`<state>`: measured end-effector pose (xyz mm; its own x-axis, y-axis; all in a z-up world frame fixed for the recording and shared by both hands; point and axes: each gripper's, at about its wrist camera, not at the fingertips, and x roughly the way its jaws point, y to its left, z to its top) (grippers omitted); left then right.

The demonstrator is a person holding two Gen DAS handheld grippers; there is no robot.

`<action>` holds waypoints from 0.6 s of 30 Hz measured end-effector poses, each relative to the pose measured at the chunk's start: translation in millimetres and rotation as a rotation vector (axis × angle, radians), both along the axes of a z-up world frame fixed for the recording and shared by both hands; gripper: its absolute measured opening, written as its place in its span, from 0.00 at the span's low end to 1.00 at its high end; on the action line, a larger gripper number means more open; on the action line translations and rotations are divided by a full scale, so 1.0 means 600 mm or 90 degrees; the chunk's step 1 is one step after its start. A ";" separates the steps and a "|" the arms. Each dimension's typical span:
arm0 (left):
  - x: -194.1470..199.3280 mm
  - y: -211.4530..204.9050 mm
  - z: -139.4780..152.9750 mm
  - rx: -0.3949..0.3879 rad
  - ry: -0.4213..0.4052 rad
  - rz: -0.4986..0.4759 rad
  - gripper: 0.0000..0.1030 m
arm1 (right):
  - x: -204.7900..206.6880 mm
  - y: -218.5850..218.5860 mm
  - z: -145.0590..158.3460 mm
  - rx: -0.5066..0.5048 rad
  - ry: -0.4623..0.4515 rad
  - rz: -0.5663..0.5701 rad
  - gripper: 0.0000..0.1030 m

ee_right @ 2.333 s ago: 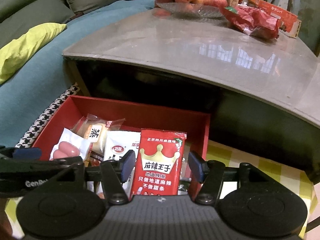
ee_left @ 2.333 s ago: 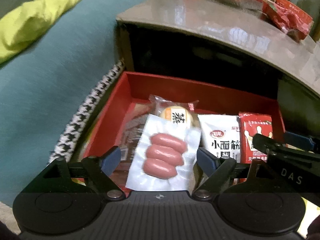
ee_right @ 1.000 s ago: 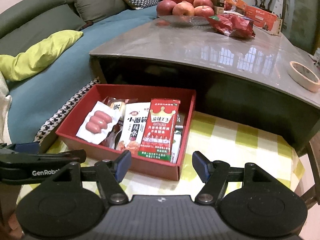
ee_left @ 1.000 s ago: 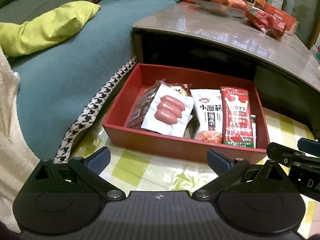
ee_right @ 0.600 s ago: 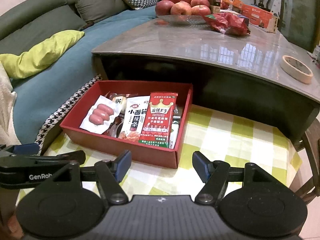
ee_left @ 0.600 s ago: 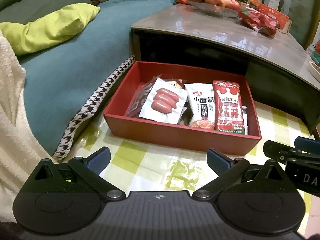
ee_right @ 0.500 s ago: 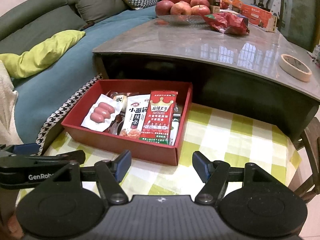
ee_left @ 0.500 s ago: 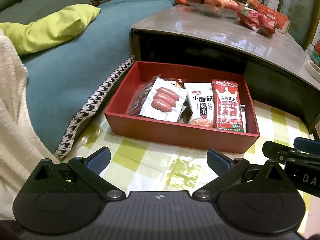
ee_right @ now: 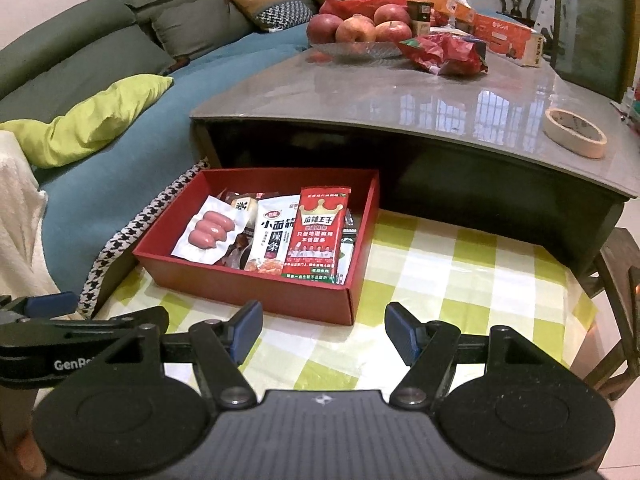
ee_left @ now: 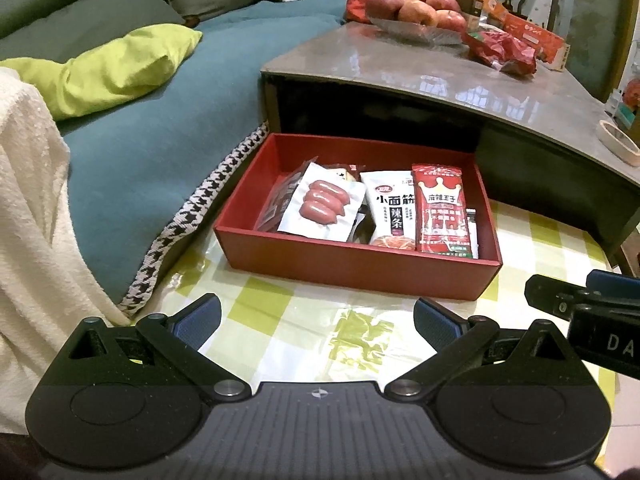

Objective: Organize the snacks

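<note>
Red box on checked cloth holds sausage pack, two spicy-strip packets; both grippers, left gripper and right gripper, gape empty; sorting looks done.

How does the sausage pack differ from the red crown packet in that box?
The sausage pack is white and clear, showing three pink sausages; the red crown packet is opaque red with printed text. The sausage pack lies tilted at the left of the red box; the crown packet lies straight at the right. Both lie flat atop other snacks.
</note>
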<state>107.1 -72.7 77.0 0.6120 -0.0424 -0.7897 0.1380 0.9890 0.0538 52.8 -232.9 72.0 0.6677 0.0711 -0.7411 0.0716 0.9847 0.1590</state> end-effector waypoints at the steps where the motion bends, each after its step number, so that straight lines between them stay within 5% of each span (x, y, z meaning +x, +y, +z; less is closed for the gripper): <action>1: -0.002 -0.001 0.002 0.001 -0.001 -0.001 1.00 | -0.001 -0.001 0.001 0.001 -0.001 0.000 0.76; 18: -0.024 -0.008 0.023 0.004 -0.022 -0.007 1.00 | -0.021 -0.002 0.010 0.003 -0.010 -0.001 0.76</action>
